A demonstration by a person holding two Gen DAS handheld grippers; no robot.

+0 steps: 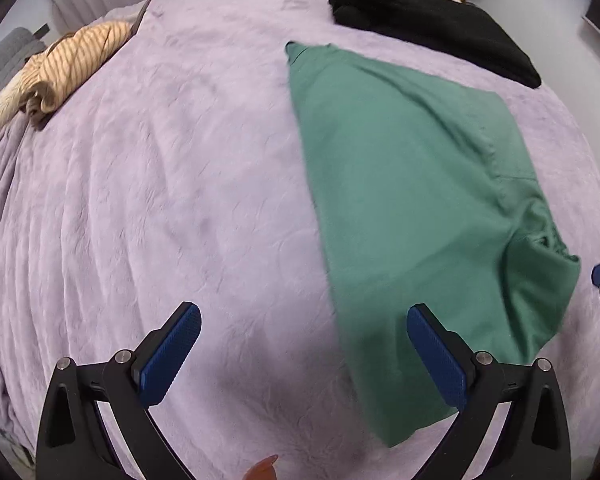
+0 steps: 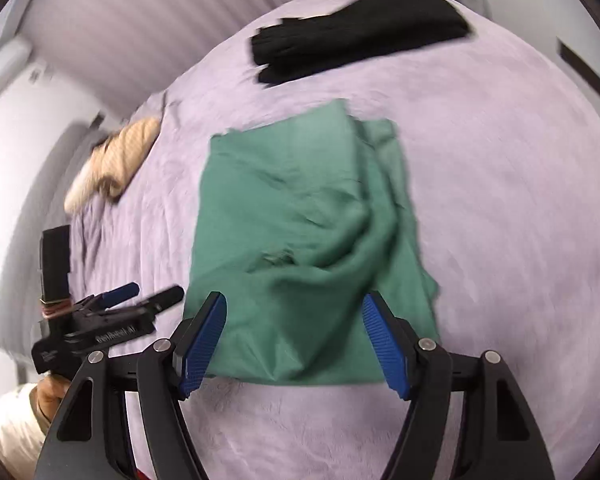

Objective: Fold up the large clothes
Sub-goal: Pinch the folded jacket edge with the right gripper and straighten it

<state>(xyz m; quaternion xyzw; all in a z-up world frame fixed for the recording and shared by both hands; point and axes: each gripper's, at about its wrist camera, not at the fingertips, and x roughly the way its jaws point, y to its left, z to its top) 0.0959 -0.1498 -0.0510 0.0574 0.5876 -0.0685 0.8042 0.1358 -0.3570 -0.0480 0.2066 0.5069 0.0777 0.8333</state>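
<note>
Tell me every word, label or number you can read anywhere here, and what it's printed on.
White lettering on the black body of the left gripper, seen from the right wrist camera: too blurred to read.
A second pale mark lower on that body: also unreadable.
Green garment, black garment, striped garment, lilac bed cover: no text visible.

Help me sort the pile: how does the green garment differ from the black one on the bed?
The green garment lies in the middle of the lilac bedspread, near both claws; the black garment sits at the far edge. The green one is a single loose fold, rumpled at one end; the black one looks like a thicker, tidier bundle. The green one covers more of the bed. Neither is held by a claw.
</note>
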